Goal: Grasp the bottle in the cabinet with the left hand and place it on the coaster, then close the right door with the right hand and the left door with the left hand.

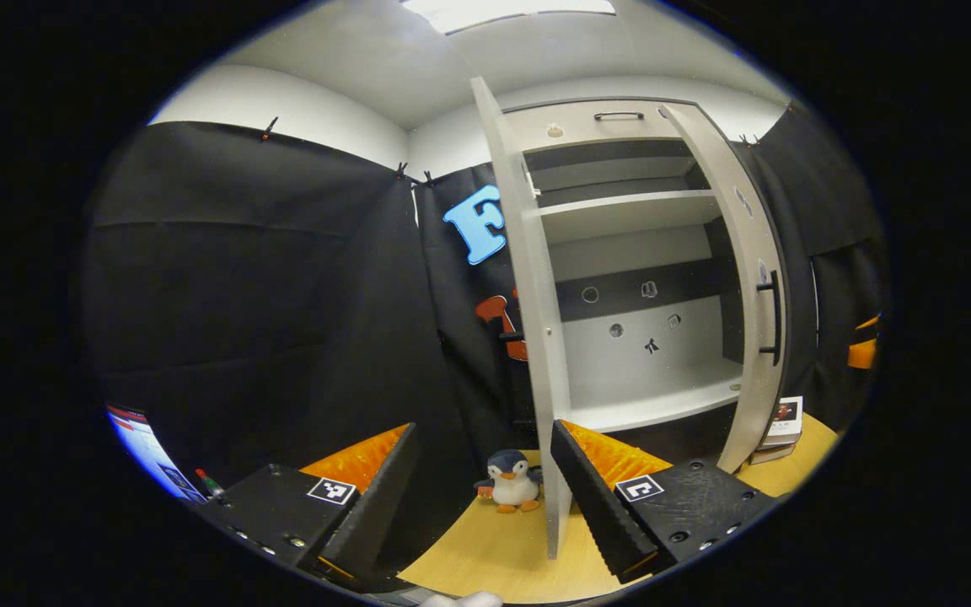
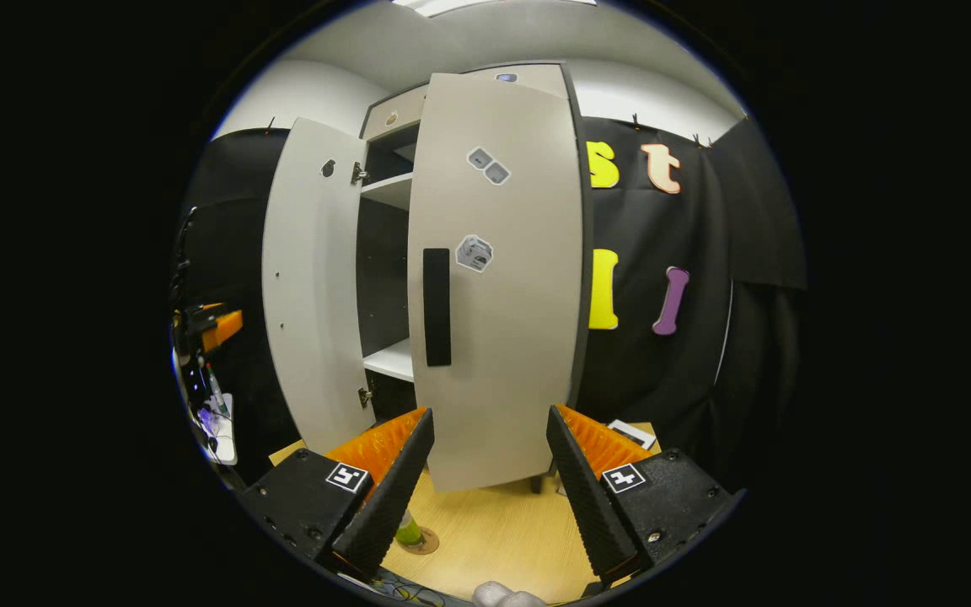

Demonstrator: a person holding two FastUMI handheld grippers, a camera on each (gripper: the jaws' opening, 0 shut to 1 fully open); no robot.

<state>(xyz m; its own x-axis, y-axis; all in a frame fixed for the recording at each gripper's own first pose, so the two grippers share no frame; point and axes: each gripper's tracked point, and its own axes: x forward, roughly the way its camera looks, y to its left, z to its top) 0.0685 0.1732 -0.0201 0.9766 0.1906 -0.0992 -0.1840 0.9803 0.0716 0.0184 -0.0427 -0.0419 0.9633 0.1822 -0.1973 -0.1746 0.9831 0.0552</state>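
Observation:
In the right gripper view a green bottle (image 2: 407, 530) stands on a round brown coaster (image 2: 426, 542) on the wooden table, half hidden behind my left finger. The cabinet's right door (image 2: 502, 278), with its dark handle (image 2: 437, 306), is swung partway and stands just beyond my open right gripper (image 2: 490, 493). The left door (image 2: 313, 287) hangs wide open. In the left gripper view the left door (image 1: 528, 320) is edge-on right ahead of my open left gripper (image 1: 485, 502). The shelves (image 1: 650, 409) hold nothing, and the right door (image 1: 747, 278) stands ajar.
A toy penguin (image 1: 511, 482) sits on the table (image 1: 494, 556) by the foot of the left door. A stack of books (image 1: 782, 423) lies to the right of the cabinet. Cluttered gear (image 2: 214, 413) stands at the far left of the right gripper view.

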